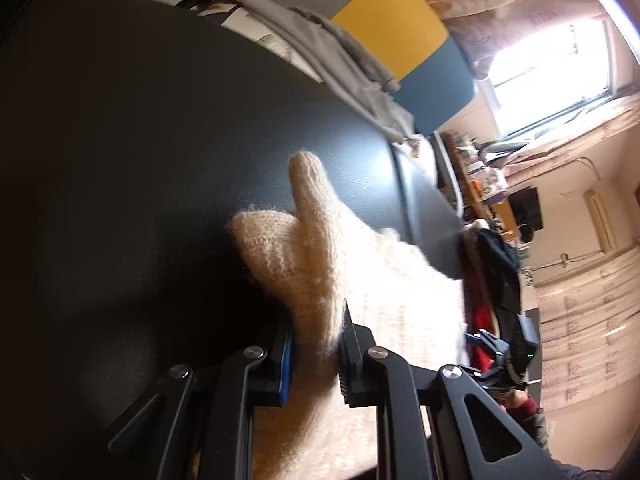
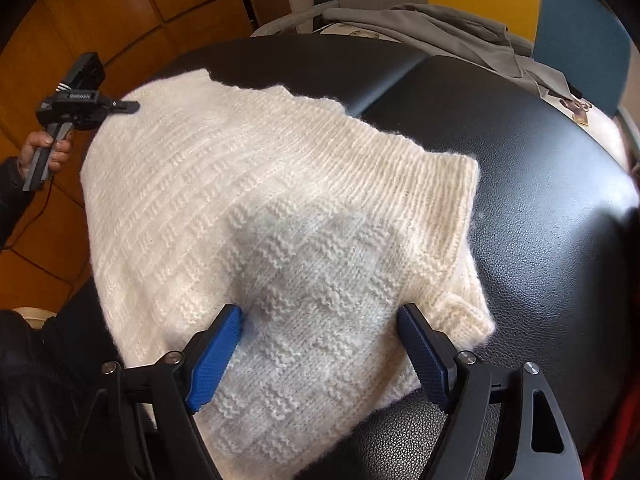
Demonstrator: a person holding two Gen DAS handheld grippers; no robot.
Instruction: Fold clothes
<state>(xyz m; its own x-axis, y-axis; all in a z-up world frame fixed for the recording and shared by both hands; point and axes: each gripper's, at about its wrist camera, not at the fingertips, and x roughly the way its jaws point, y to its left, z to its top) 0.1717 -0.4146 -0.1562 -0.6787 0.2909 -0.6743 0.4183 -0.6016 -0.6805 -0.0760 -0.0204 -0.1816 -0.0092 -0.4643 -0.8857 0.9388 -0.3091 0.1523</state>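
In the right wrist view, far left of the frame, a bare hand [image 2: 48,150] grips the grey handle of the left hand-held gripper [image 2: 127,106], whose black tip meets the upper-left edge of a cream, chunky-knit woollen sweater [image 2: 224,184]. In the left wrist view this hand-held gripper [image 1: 316,344] is clamped on a bunched fold of that sweater [image 1: 320,248], which pokes up between the blue-padded fingers [image 1: 286,364] in the lower middle of the frame.

The sweater lies spread over the black, leather-textured worktop [image 2: 540,220], filling the middle of the right wrist view from upper left to lower centre, its ribbed band running diagonally toward the right.

At the bottom of the frame, the right hand-held gripper [image 2: 320,340] hangs over the knit with its jaws standing wide apart. Its blue pads [image 2: 212,360] sit either side of a patch of fabric; I cannot tell whether the tips touch the wool, but they do not pinch it.

In the upper right lies a crumpled grey cloth garment [image 2: 460,28] at the worktop's far edge, with a yellow and blue panel [image 2: 580,32] behind it.
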